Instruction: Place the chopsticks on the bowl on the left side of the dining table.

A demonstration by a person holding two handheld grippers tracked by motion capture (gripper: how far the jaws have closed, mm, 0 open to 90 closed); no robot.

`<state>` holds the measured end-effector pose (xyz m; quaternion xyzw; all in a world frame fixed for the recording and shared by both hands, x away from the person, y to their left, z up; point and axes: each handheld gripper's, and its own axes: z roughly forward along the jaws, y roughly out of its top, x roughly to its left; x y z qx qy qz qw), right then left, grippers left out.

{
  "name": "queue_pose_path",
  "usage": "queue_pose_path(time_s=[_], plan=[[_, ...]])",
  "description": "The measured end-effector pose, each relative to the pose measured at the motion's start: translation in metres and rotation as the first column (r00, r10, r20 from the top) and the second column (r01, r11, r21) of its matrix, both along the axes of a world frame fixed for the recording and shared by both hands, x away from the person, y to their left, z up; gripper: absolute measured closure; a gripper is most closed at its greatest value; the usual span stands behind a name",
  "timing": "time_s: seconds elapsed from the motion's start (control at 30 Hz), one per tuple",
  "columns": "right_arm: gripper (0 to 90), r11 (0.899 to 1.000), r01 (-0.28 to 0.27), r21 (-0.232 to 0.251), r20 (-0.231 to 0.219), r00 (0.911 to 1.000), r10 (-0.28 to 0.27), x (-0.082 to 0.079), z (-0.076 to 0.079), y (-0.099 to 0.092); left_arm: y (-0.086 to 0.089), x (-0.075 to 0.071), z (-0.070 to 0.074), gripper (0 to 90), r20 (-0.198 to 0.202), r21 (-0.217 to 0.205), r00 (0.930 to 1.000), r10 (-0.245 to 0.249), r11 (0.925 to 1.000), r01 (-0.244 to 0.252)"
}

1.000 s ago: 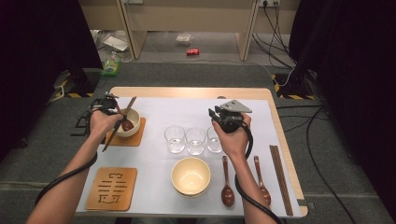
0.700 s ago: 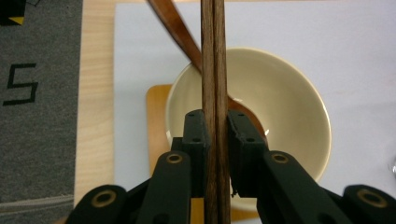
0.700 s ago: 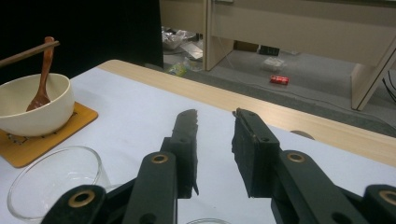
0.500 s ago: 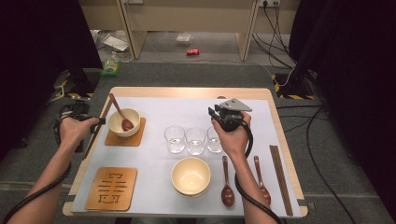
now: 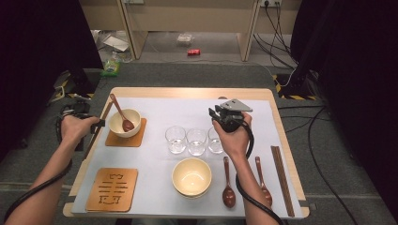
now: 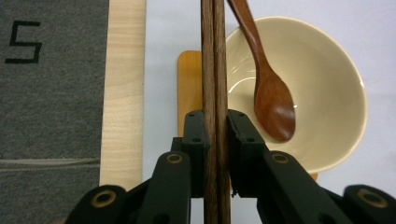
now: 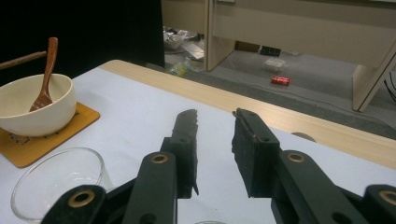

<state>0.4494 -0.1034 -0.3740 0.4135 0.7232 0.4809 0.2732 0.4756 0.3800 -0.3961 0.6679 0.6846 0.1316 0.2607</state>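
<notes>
High view: the left gripper (image 5: 96, 125) sits at the left-centre of the frame, at the table (image 5: 197, 93) edge, clamped on a pair of dark chopsticks (image 5: 97, 129) that slant from near the bowl's rim down toward the lower left. Against the frame a second back, the hand has drawn leftward, away from the bowl (image 5: 125, 122); then the gripper was over the bowl with the sticks crossing it, now they lie clear of it, just beside the coaster (image 5: 138, 139). The wooden spoon (image 5: 122, 114) rests in the bowl. The right gripper (image 5: 218, 115), right of centre, has not shifted; it hangs just behind the three glasses (image 5: 195, 140). Lower frame: second bowl (image 5: 191, 176), empty carved coaster (image 5: 112, 189), two spoons (image 5: 228, 183), a second pair of chopsticks (image 5: 282, 178). Left gripper view: the jaws press both sides of the chopsticks (image 6: 214, 60), which run straight up the middle; bowl (image 6: 327, 93) and spoon (image 6: 268, 88) at right, table edge at left. Right gripper view: jaws stand partly apart with nothing between them; a glass (image 7: 56, 182) lower left, the bowl (image 7: 42, 109) at far left. Judgement: the sticks look ready to be laid down left of this setting; the second setting is not yet assembled.
</notes>
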Motion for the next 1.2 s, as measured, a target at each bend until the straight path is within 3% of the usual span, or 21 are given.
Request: queue_pose_path(time_s=[0.13,0.57,0.73,1.2], plan=[[69.8,1.0,0.0,0.002,0.003,1.0,0.0,-0.001,0.0,-0.001,-0.002,0.006,-0.002,78.3,-0.018,0.004,0.9998,0.01,0.9999,-0.009],[69.8,1.0,0.006,0.001,-0.005,1.0,-0.006,-0.002,-0.002,-0.004,-0.022,0.021,0.0,78.2,-0.006,0.007,1.0,0.003,1.0,-0.003],[69.8,1.0,0.01,0.001,-0.01,0.9999,-0.01,-0.001,-0.003,-0.006,-0.028,0.027,-0.006,78.2,-0.008,-0.023,0.9997,0.021,0.9995,-0.022],[69.6,1.0,0.01,0.001,-0.018,0.9998,-0.01,-0.002,-0.007,-0.009,-0.041,0.035,-0.017,77.9,-0.004,-0.051,0.9992,0.04,0.9979,-0.04]])
